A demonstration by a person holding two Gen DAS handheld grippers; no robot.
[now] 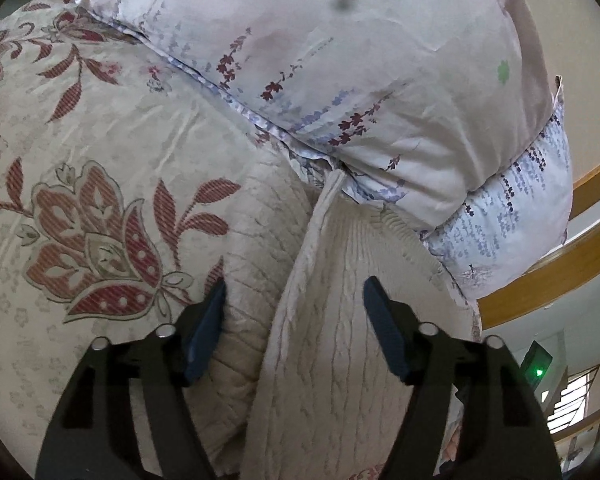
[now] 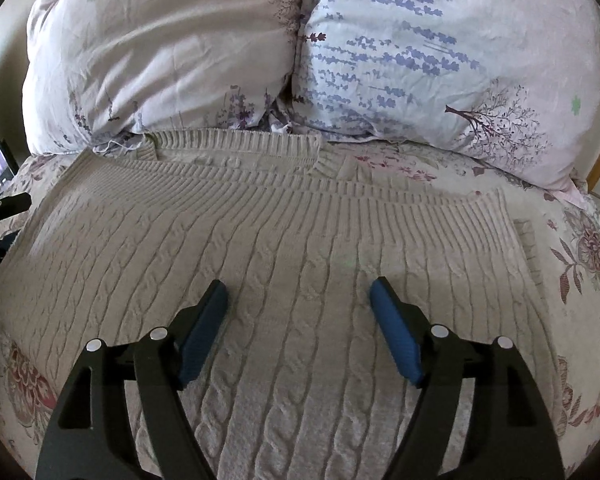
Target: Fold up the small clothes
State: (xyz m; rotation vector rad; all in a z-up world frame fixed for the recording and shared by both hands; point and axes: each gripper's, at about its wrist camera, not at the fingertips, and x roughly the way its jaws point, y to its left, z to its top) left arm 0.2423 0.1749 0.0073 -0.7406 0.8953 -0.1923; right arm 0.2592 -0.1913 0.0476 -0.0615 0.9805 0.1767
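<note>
A beige cable-knit sweater (image 2: 284,240) lies flat on the bed, its ribbed hem toward the pillows. My right gripper (image 2: 298,292) is open and empty, hovering just above the sweater's middle. In the left wrist view the sweater (image 1: 340,320) shows from its side edge, with a raised folded edge running between the fingers. My left gripper (image 1: 294,296) is open, its jaws standing on either side of that edge without closing on it. Part of the left gripper (image 2: 4,216) shows at the left edge of the right wrist view.
A floral bedspread (image 1: 100,160) covers the bed. Two pale floral pillows (image 2: 160,48) (image 2: 440,60) lie just beyond the sweater. A wooden bed frame (image 1: 560,272) runs along the right in the left wrist view.
</note>
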